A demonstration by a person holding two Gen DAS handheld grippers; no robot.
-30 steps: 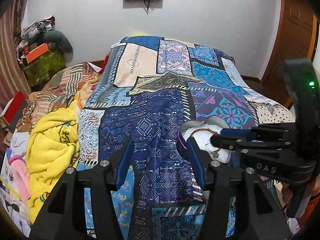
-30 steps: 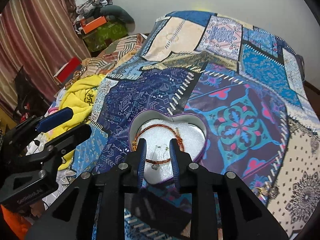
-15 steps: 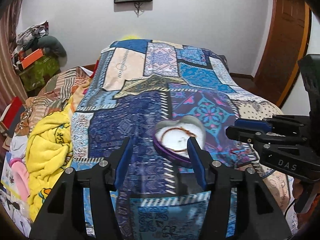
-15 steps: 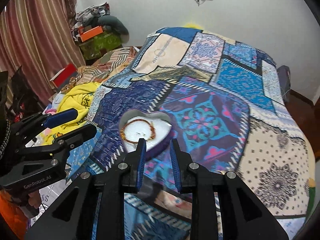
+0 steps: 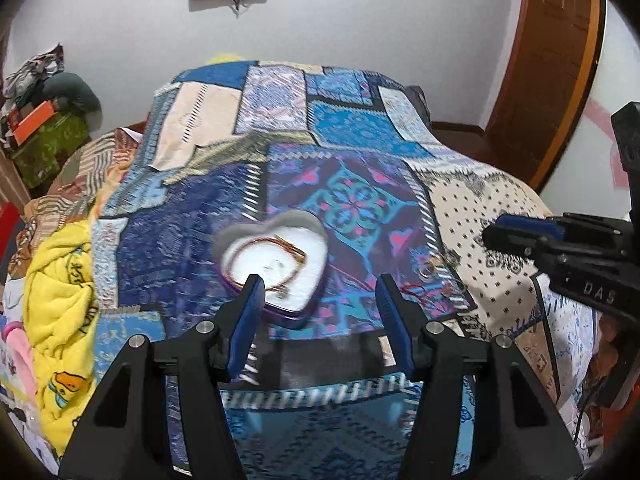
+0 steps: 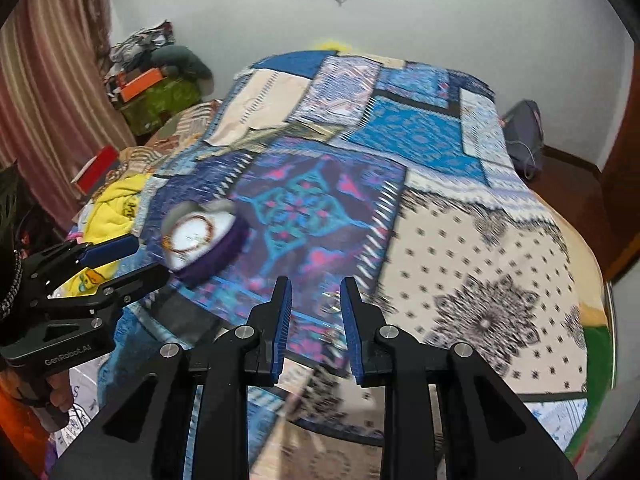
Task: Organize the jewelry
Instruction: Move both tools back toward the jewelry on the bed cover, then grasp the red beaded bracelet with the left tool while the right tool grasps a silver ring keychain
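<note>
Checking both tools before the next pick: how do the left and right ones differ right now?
The left tool has its jaws spread wide; the right tool has them closer together, though still apart. The left tool points at the heart-shaped box; the right tool points at bare quilt, with that box off to its left. Both are empty, with blue pads on black fingers.

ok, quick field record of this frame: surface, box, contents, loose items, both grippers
surface: patchwork bedspread
box: purple heart-shaped box, open, lying on the bedspread
contents: beaded bracelet on the white lining; finer detail blurred
loose items: small jewelry pieces on the bedspread, right of the box
left gripper: open, empty, just short of the box
right gripper: open, empty, right of the box
</note>
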